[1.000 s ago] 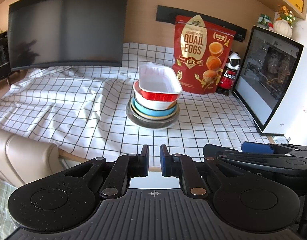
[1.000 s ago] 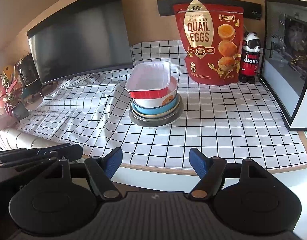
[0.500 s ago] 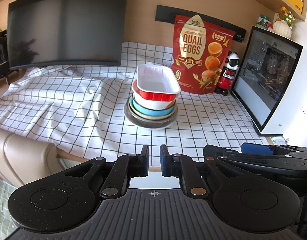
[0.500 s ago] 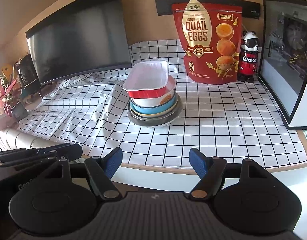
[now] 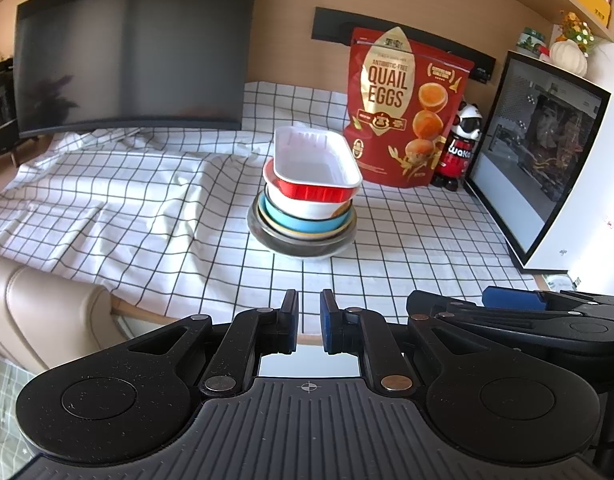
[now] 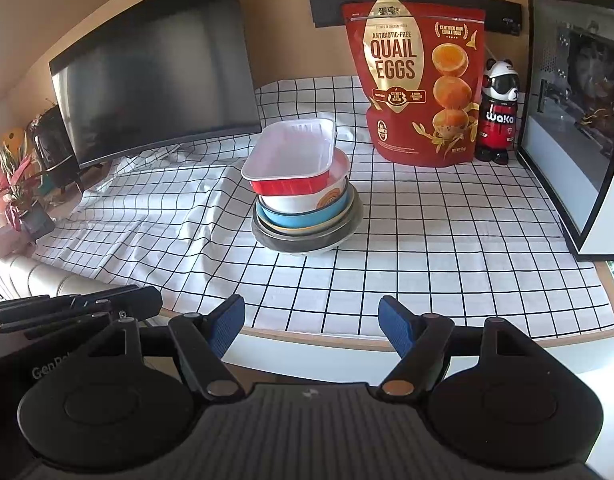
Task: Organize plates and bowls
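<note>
On the counter, left wrist view: a checked cloth (image 5: pixel 155 208) covers the counter (image 5: pixel 307 338).
Stack: a red foil tray (image 5: pixel 315 168) sits on top of a white bowl (image 5: pixel 307 206), a blue bowl (image 5: pixel 303 224) and a grey plate (image 5: pixel 303 246), mid-counter.
Left tongs (image 5: pixel 309 322): narrow gap between the blue pads, holding nothing, at the near counter edge, well apart from the stack.
Behind the stack: quail eggs bag (image 5: pixel 403 112), panda bottle (image 5: pixel 461 148), monitor (image 5: pixel 131 60).

On the counter, right wrist view: the same stack, red foil tray (image 6: pixel 291 160) uppermost and overhanging to the left.
Right tongs (image 6: pixel 311 330): spread wide, holding nothing, touching nothing, near the counter's front edge.
Right of the stack: quail eggs bag (image 6: pixel 419 80), panda bottle (image 6: pixel 499 112).
</note>
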